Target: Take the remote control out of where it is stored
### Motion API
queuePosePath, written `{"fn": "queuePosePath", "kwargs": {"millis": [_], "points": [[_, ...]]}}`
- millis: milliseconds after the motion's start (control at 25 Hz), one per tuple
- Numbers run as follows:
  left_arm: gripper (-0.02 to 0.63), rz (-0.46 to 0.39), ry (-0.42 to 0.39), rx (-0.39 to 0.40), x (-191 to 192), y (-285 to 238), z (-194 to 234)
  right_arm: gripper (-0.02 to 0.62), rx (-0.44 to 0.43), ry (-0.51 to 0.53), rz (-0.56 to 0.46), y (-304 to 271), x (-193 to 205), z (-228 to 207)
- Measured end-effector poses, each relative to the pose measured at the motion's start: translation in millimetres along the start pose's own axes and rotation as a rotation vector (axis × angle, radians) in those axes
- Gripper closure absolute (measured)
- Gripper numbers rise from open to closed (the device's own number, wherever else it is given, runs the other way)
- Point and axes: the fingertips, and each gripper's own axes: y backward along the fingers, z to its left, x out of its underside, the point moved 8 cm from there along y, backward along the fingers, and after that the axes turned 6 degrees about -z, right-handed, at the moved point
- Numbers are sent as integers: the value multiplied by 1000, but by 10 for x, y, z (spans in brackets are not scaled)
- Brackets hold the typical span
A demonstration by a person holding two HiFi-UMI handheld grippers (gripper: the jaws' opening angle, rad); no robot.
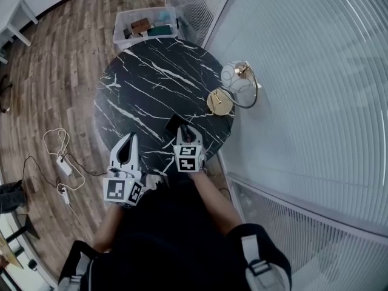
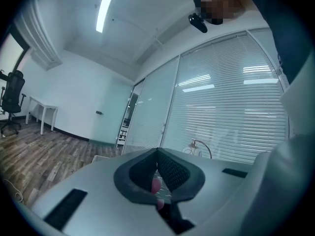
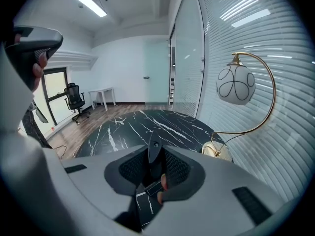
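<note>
Since the remote control (image 3: 153, 156) is already clamped, step in hand: the lift-out is judged to be nearly finished.
Right gripper (image 1: 184, 131): closed on the remote's slim black body, tilted down over the near edge of the marble table (image 1: 151, 83).
Left gripper (image 2: 158, 156): jaws pressed together, nothing held, pointed level beside the table.
Storage place: shown in no view.
Next move: the remote should be carried clear and laid on bare tabletop, well apart from the lamp (image 1: 233, 86).
</note>
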Motion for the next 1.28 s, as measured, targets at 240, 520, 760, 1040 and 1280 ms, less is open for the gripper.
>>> {"fn": "queuePosePath", "kwargs": {"millis": [240,520,760,1040,1280], "points": [[598,-22,-6,20,-65,47,-47,520,6,8,-27,86,-71,30],[598,-43,-4,22,-114,66,-93,520,18,17,-50,215,-121,10],[598,-47,-9,45,-135,91,-164,520,20,19,-78,308,-168,27],[598,-55,-9,45,-161,194,-192,520,24,-3,-108,479,-227,50],[598,-56,2,43,-148,386,-202,520,37,-16,-144,684,-265,118]]}}
